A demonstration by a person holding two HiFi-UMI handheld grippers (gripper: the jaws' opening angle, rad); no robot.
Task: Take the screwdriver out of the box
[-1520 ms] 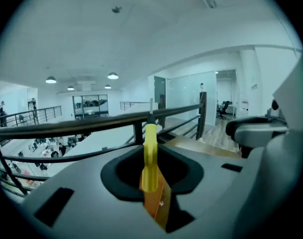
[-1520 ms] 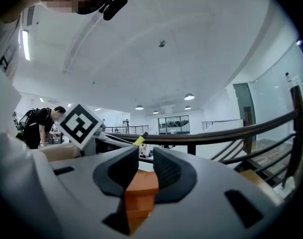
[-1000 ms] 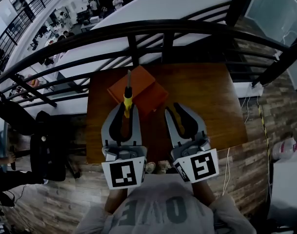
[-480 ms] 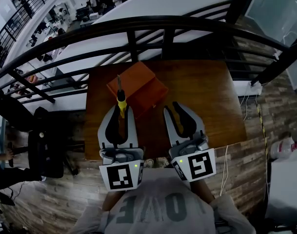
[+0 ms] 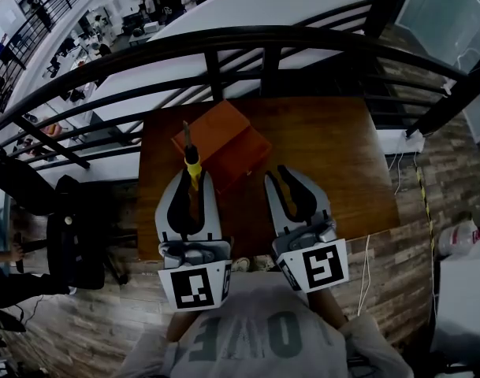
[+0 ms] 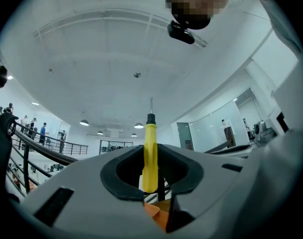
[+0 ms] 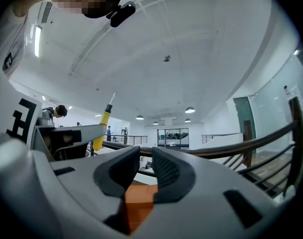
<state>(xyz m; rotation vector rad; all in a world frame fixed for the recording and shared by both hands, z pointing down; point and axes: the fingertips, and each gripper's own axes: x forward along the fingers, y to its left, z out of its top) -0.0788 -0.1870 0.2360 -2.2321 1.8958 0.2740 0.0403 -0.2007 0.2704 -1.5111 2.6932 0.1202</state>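
In the head view my left gripper (image 5: 191,181) is shut on a screwdriver (image 5: 192,166) with a yellow handle, held above the table in front of the orange box (image 5: 224,136). The metal shaft points away from me, up past the fingertips. The left gripper view shows the yellow handle of the screwdriver (image 6: 150,151) pinched between that left gripper's (image 6: 150,159) pads, with the box (image 6: 153,210) below. My right gripper (image 5: 276,175) hovers beside it, shut, with nothing between its pads. From the right gripper (image 7: 146,159) view the screwdriver (image 7: 102,128) shows at the left, and the box (image 7: 139,203) lies under the jaws.
The brown wooden table (image 5: 326,148) stands against a black railing (image 5: 263,42) with a drop to a lower floor behind it. A black chair (image 5: 74,235) is on the floor at the left. A white cable (image 5: 367,262) hangs off the table's near right side.
My left gripper, still shut on the screwdriver, has drifted slightly left, so the shaft now points past the box's left edge. The right gripper has stayed in place.
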